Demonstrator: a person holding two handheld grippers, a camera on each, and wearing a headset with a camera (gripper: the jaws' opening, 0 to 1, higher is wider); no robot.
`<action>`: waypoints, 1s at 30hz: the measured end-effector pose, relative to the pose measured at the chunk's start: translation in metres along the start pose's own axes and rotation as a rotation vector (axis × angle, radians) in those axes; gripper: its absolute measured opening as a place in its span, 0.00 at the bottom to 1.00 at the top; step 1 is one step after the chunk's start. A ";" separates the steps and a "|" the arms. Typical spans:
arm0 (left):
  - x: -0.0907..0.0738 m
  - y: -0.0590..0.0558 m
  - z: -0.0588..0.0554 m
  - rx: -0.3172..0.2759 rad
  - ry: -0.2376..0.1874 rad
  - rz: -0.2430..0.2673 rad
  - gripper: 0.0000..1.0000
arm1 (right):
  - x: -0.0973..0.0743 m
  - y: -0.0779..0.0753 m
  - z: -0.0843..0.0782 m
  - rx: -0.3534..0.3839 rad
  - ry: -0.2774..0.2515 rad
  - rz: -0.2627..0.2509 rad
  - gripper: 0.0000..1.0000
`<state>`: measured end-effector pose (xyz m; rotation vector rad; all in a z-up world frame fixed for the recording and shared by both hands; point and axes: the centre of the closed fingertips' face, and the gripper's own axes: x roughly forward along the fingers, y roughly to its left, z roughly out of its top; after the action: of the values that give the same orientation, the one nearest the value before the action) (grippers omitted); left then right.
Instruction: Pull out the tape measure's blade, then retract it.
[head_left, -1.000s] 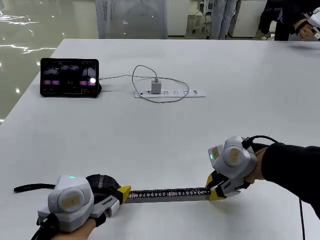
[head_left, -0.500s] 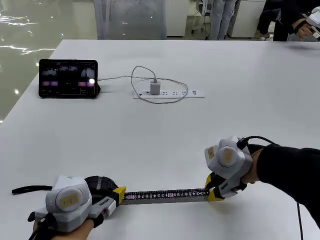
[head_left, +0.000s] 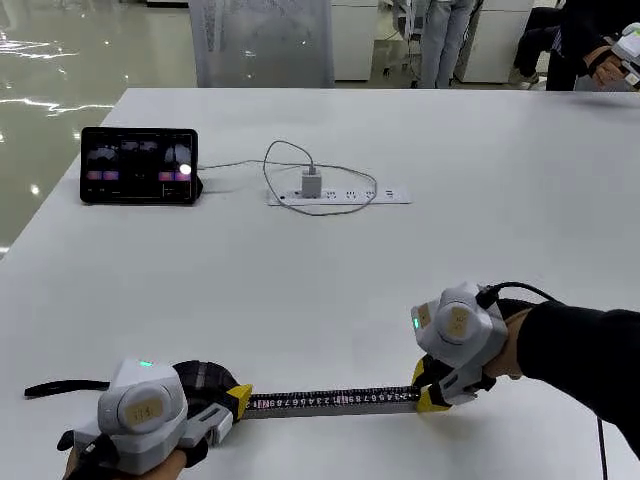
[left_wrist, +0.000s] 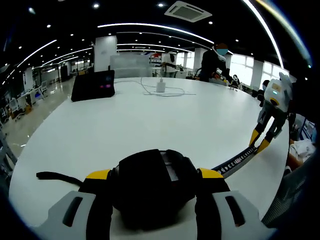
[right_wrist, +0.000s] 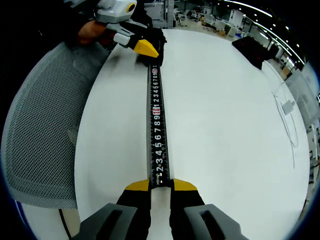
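One tape (head_left: 330, 400) spans left claw (left_wrist: 154, 175), right claw (right_wrist: 161, 186).

One tape measure (head_left: 207, 381), one tablet (head_left: 139, 165)

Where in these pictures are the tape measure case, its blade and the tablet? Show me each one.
tape measure case (left_wrist: 152, 182), left gripper view, middle of its black body
blade (right_wrist: 156, 125), right gripper view, on the printed numbers midway along
tablet (head_left: 139, 163), head view, centre of its lit screen
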<state>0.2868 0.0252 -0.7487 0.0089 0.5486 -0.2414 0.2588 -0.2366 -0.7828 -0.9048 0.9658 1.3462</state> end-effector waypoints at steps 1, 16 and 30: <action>0.000 0.000 0.000 -0.001 0.000 0.000 0.63 | 0.000 0.000 0.000 0.001 0.001 0.000 0.09; 0.000 0.000 0.000 -0.004 0.001 -0.006 0.63 | 0.002 0.000 0.003 0.022 0.033 -0.016 0.10; 0.000 0.000 0.000 0.000 0.000 -0.008 0.63 | 0.003 0.000 0.006 0.030 0.037 -0.018 0.10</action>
<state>0.2864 0.0249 -0.7484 0.0063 0.5484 -0.2487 0.2592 -0.2303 -0.7837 -0.9169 1.0017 1.3007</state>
